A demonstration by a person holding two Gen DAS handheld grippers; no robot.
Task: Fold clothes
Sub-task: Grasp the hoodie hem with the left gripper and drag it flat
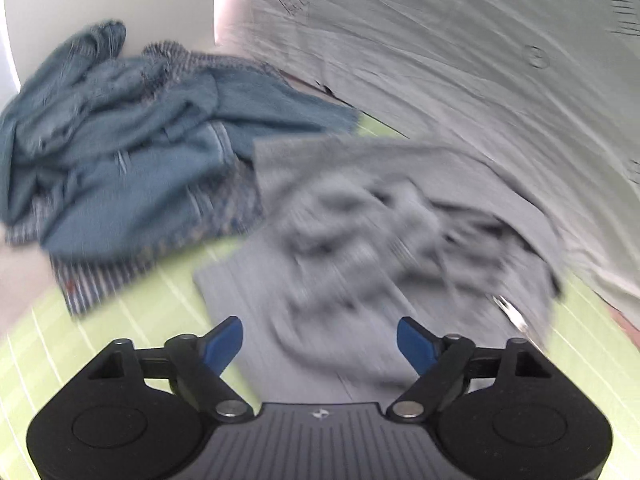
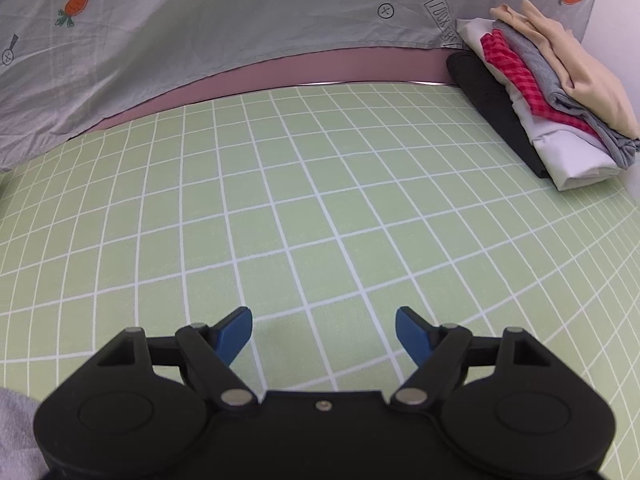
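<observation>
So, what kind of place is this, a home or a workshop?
Probably a home laundry-folding spot. A green gridded mat covers the surface, a stack of folded clothes sits at its far right corner, unfolded denim and striped garments lie heaped, and a carrot-print sheet hangs behind.

Open left tongs point(image 1: 319, 340) hover empty above a crumpled grey garment point(image 1: 392, 232) on the green gridded surface point(image 1: 132, 320); blue clothes point(image 1: 120, 152) heaped beyond, left.

A green gridded mat point(image 2: 320, 184) meets a grey carrot-print sheet point(image 2: 200, 20) and white wall point(image 2: 616, 12).
</observation>
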